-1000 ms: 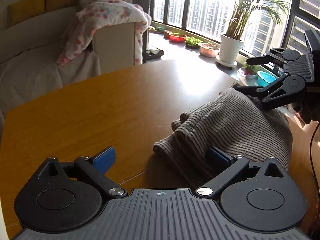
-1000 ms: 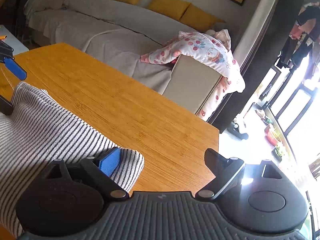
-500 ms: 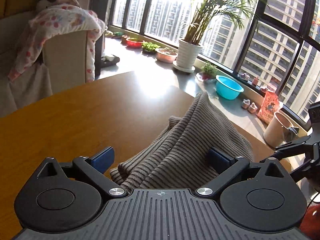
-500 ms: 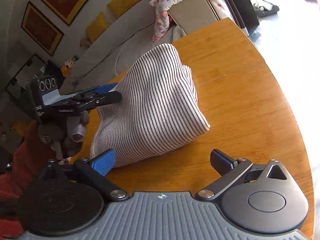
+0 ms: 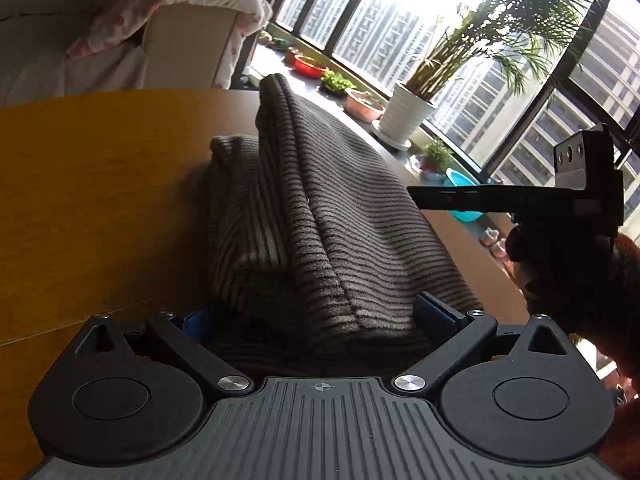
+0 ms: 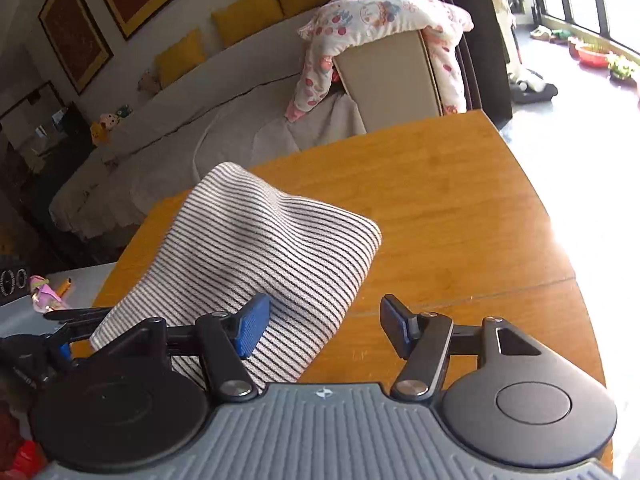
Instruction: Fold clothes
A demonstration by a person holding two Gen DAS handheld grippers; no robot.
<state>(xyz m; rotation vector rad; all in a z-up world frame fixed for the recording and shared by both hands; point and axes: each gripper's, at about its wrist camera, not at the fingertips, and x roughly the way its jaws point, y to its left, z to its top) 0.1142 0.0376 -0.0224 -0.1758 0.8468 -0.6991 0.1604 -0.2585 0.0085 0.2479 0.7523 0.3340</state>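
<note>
Two pairs of tongs work on one striped knit garment (image 5: 320, 208) that lies bunched on the wooden table (image 5: 100, 184). In the left wrist view the garment fills the middle of the frame, its folds rising to a ridge that points toward the top centre. The left tongs (image 5: 320, 316) stand wide at the bottom of that frame, with the near edge of the garment between the two blue pads (image 5: 434, 312); the cloth seems to touch both pads, yet I cannot tell whether they press on it, since the left pad is mostly hidden behind the fabric.

In the right wrist view the garment (image 6: 256, 256) sits left of centre, lit pale with dark stripes, one corner lifted toward the upper left. The right tongs (image 6: 324, 328) have just been closing and stand partly open: the left blue pad (image 6: 252, 326) lies over the garment's lower edge, while the right pad is over bare table, with no cloth between them.

From the left wrist view, the right tongs (image 5: 452, 200) reach in from the right edge, edge-on, held by a hand (image 5: 560, 264) in shadow.

Behind the table stand a sofa (image 6: 224, 120) with yellow cushions (image 6: 244, 16) and a flower-print blanket (image 6: 376, 20), and a potted palm (image 5: 408, 116) by the window (image 5: 400, 12)
</note>
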